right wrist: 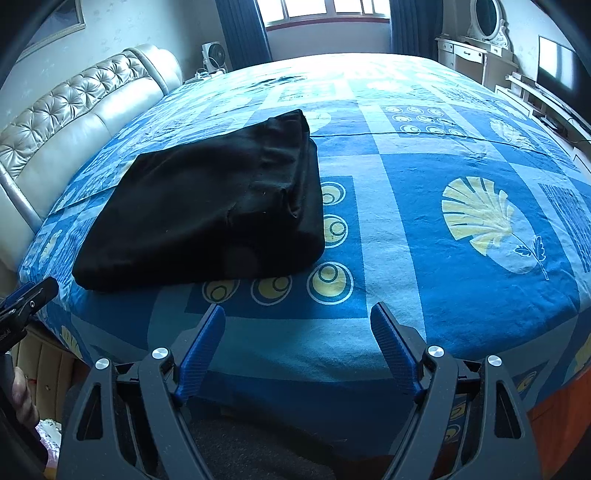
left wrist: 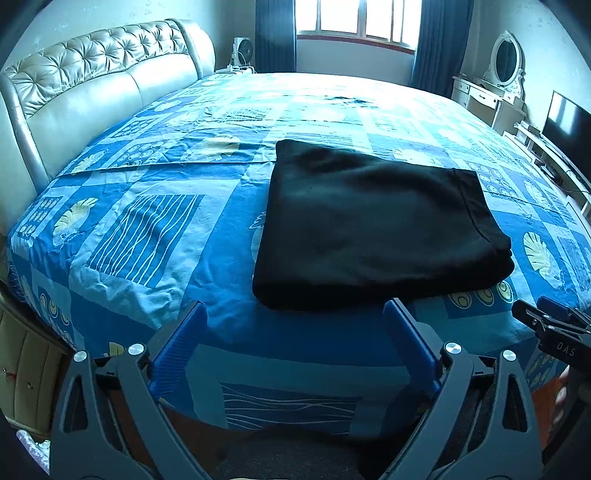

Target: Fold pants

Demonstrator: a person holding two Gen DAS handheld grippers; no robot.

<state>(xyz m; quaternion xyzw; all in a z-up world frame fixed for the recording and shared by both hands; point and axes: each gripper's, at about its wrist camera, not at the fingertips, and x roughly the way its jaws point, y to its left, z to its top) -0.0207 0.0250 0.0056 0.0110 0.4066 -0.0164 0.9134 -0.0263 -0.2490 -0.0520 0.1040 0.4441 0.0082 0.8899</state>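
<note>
1. Two grippers, both empty: the left gripper [left wrist: 295,317] has its blue fingers [left wrist: 181,343] spread wide over the near edge of the bed, nothing between them, and the right gripper [right wrist: 297,321] stands the same way, fingers [right wrist: 391,343] parted and holding nothing.

2. Just beyond the left fingertips lies the black pants [left wrist: 369,225], already gathered into a compact, thick rectangle on the blue patterned bedspread [left wrist: 147,229]. From the right wrist view the same bundle [right wrist: 207,214] sits ahead and to the left, apart from that gripper.

3. Judging by the bundle's shape, the folding looks finished or nearly so; the step in hand seems to be checking and tidying, or backing away.

4. To do it well, look to the right-hand end of the bundle, where stacked layers and a seam show: the top layer sits a little short of the ones beneath, with some puckering near the edge. If any touch-up is made, pinch only the upper layer at a corner and draw it level, rather than dragging the whole stack.

5. Keep the fingers low and parted when passing the near fold, so a tip does not snag the cloth and undo it.

6. Further out stand the tufted headboard [left wrist: 92,74], the window [left wrist: 354,18] and a dresser with an oval mirror [left wrist: 506,59], all well apart from the work.
</note>
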